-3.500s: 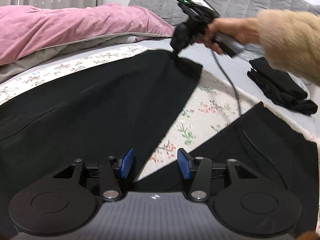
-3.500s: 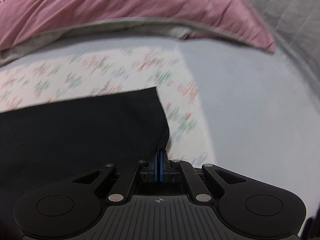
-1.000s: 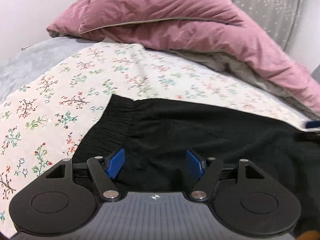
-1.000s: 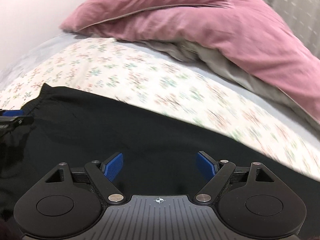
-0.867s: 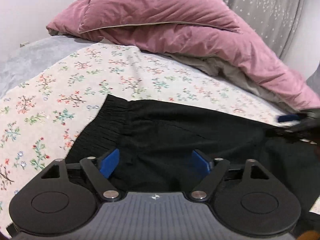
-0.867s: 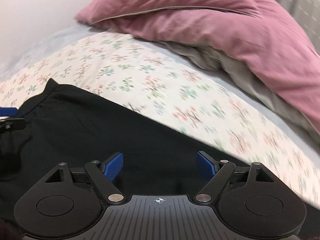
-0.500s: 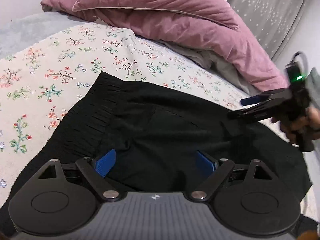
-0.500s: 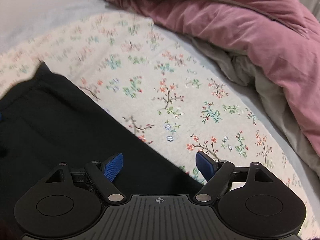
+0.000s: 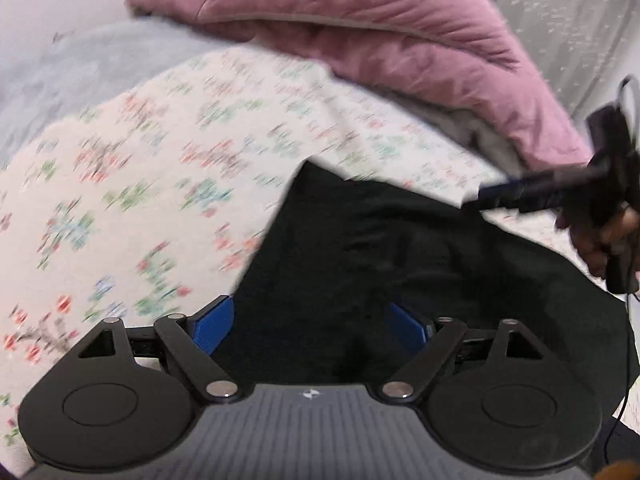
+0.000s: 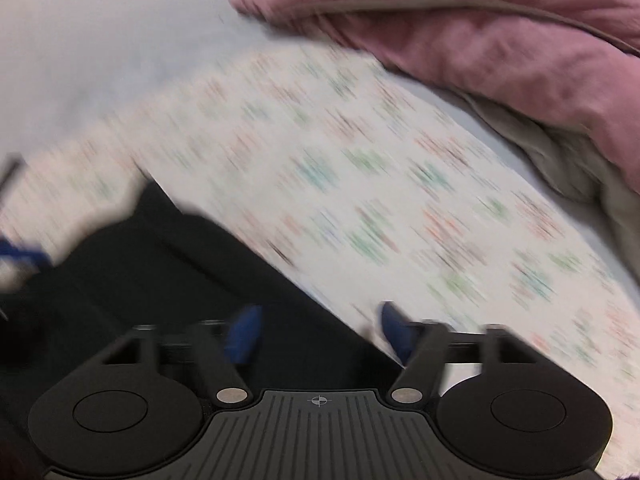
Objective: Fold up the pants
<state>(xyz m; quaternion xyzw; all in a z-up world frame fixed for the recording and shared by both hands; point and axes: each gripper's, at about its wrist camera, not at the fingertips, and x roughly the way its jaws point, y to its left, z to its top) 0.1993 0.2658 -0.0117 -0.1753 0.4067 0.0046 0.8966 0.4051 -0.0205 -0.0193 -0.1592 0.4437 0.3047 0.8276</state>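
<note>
left gripper point(image 9: 310, 326) and right gripper point(image 10: 318, 330), jaws wide but narrowing and gripping nothing, over black pants point(image 9: 420, 264) on the floral sheet point(image 9: 132, 184); since a second ago both have swung along the garment to new edges, suggesting regrasping; pink duvet point(image 9: 380, 28) beyond.

Left gripper point(image 9: 310, 326): angled down over the pants point(image 9: 420, 248), jaws wide and closing, pads clear of cloth. Right gripper point(image 10: 318, 330): over the pants' edge, jaws parted and closing, nothing pinched.
</note>
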